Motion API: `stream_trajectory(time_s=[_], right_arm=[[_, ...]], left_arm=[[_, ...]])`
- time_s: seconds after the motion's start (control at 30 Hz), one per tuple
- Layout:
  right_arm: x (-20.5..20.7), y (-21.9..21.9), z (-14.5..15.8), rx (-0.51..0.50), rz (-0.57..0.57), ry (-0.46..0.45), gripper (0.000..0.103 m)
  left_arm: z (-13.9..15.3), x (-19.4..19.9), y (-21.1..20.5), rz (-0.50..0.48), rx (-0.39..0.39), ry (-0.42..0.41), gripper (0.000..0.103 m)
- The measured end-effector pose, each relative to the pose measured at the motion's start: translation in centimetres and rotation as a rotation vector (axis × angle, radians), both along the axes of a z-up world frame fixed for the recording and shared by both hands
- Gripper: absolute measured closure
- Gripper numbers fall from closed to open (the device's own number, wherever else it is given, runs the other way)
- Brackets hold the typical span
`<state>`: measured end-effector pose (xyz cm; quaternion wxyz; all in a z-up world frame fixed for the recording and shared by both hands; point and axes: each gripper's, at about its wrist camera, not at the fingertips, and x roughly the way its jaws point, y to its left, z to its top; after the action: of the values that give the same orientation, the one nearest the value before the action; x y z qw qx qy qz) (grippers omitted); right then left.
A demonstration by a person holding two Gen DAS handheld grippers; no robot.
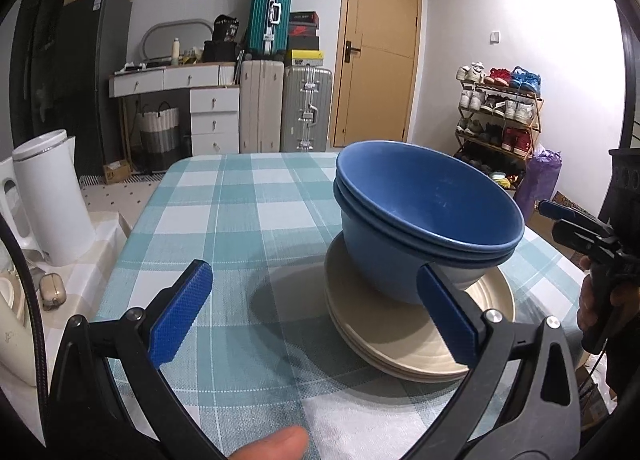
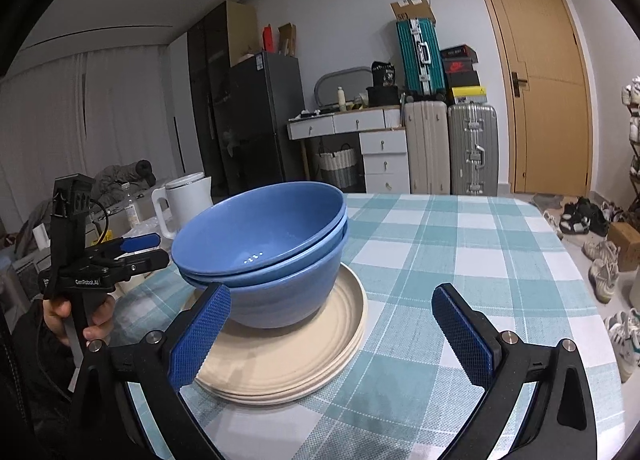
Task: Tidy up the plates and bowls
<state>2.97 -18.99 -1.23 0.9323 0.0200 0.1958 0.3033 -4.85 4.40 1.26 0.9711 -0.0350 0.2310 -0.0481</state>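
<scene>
Several blue bowls (image 1: 420,220) are nested in one stack on top of a stack of cream plates (image 1: 404,344) on the checked tablecloth. The same bowls (image 2: 268,256) and plates (image 2: 288,356) show in the right wrist view. My left gripper (image 1: 312,316) is open and empty, just left of and in front of the stack, its right finger close to the lowest bowl. My right gripper (image 2: 332,336) is open and empty, in front and to the right of the stack. It also shows at the right edge of the left wrist view (image 1: 576,220).
The table (image 1: 240,196) with teal checked cloth stretches to the far edge. A white kettle (image 1: 48,196) stands on a side surface at the left. Suitcases (image 1: 284,112), a white desk and a shoe rack (image 1: 500,112) stand along the walls beyond.
</scene>
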Motion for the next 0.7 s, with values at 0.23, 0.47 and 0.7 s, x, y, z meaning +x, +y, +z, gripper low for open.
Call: stream_trajectory(time_s=[0.23, 0.47, 0.7], right_arm=[[-0.2, -0.2, -0.5, 0.010, -0.008, -0.015, 0.001], [-0.8, -0.2, -0.2, 0.010, -0.005, -0.046, 0.001], [-1.5, 1.0, -0.3, -0.043, 0.017, -0.078, 0.001]], left_arm=[[-0.5, 0.1, -0.1, 0.000, -0.006, -0.031, 0.001], [-1.0, 0.0, -0.1, 0.000, -0.019, -0.042, 0.001], [-1.2, 0.1, 0.1, -0.006, -0.030, -0.048, 0.001]])
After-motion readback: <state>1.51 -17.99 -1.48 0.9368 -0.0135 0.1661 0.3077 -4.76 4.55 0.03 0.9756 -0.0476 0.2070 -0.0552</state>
